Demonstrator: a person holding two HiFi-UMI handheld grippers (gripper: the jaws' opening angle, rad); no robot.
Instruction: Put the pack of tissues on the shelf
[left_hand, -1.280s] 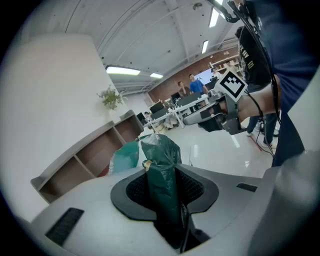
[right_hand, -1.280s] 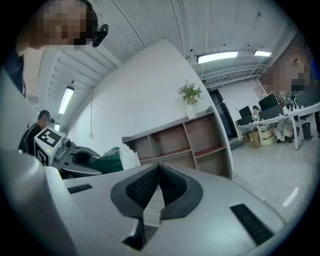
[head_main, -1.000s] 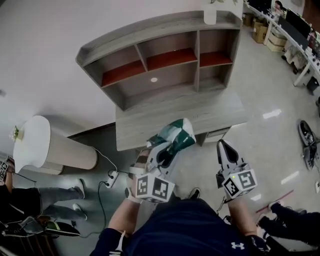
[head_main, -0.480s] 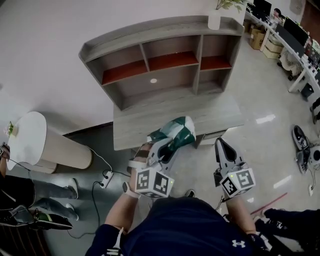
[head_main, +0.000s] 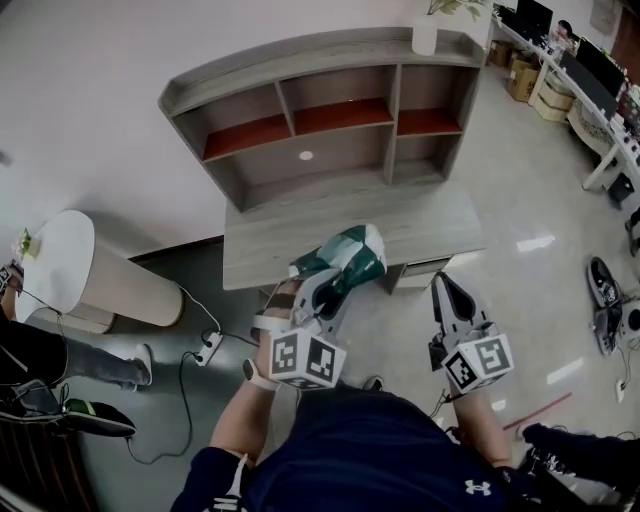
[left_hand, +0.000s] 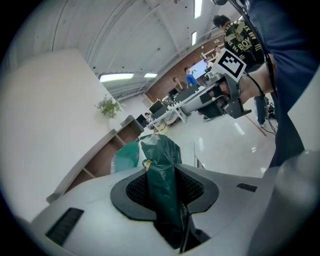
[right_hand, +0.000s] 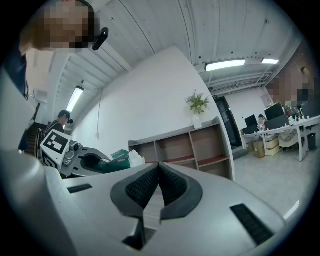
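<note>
A green and white pack of tissues (head_main: 345, 258) hangs in the air in front of the grey desk (head_main: 300, 240), clamped in my left gripper (head_main: 325, 290). In the left gripper view the green wrapper (left_hand: 162, 185) is pinched between the two black pads. My right gripper (head_main: 447, 292) is held beside it to the right, jaws shut with nothing between them (right_hand: 158, 185). The grey shelf unit (head_main: 320, 125) with red-floored compartments stands on the desk's back, a good way beyond both grippers.
A potted plant in a white vase (head_main: 425, 30) stands on the shelf's top right. A round white table (head_main: 60, 275) is at the left with a seated person (head_main: 40, 370) near it. Cables and a power strip (head_main: 205, 350) lie on the floor. Office desks (head_main: 590, 70) at far right.
The view has shifted slightly; the desk and shelf sit a little lower left in the picture. Both grippers keep their hold and spacing, the tissue pack edging a bit nearer the desk.
</note>
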